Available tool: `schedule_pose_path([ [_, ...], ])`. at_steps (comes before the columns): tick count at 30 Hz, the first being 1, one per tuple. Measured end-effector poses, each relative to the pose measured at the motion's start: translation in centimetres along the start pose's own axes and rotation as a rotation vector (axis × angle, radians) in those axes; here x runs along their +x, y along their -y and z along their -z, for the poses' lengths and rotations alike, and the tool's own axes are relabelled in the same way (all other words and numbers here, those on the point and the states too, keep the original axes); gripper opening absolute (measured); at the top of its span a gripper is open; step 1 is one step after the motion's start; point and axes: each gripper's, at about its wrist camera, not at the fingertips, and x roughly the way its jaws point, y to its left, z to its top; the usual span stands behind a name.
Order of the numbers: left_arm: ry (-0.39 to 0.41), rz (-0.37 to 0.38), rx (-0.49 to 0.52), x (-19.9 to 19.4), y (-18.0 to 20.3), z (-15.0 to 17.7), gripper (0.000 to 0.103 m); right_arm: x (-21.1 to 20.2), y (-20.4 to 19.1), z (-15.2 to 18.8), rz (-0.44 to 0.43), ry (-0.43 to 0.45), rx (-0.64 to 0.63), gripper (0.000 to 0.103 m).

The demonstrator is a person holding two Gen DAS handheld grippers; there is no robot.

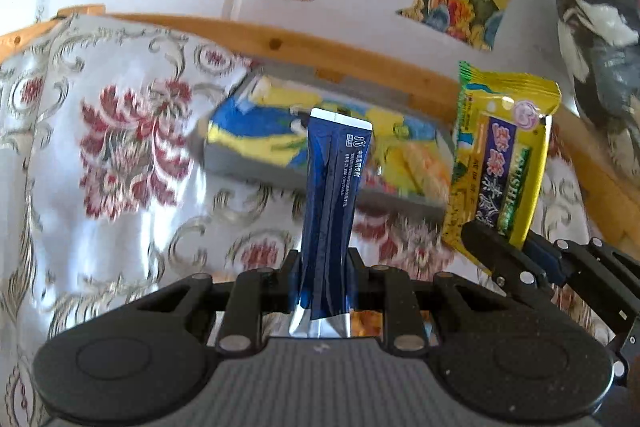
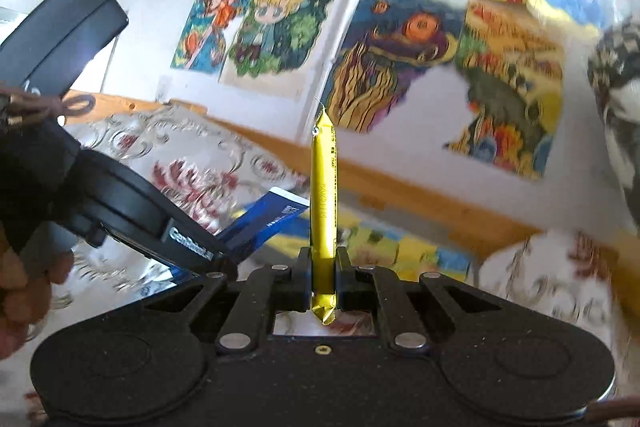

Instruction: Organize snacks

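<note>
Left tool [image 1: 325, 283] pinches blue sachet [image 1: 334, 195]; right tool [image 2: 323, 279] clamps yellow snack pack [image 2: 323, 195].

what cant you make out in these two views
- Box, left wrist view: motion blur smears its printed lid, and the blue sachet in the left gripper covers its middle.
- Yellow packet, right wrist view: edge-on in the right gripper, label unreadable.
- Tablecloth, right wrist view: pattern blurred.

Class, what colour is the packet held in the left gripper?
Dark blue packet with silver ends; clearest in the left wrist view.
</note>
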Motion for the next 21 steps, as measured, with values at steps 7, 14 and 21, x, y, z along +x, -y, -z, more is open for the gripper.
schedule_pose_path([
  [7,0.052,-0.051,-0.01,2.2,1.8,-3.7,0.025,3.6,5.6,0.2,0.049,0.019,0.108,0.01],
  [14,0.079,-0.088,-0.025,6.1,3.2,-6.9,0.025,6.7,8.9,2.3,0.077,-0.004,0.238,0.011],
  [21,0.131,-0.172,-0.04,10.4,4.6,-9.2,0.025,9.5,10.3,2.9,0.07,0.021,0.276,0.011],
])
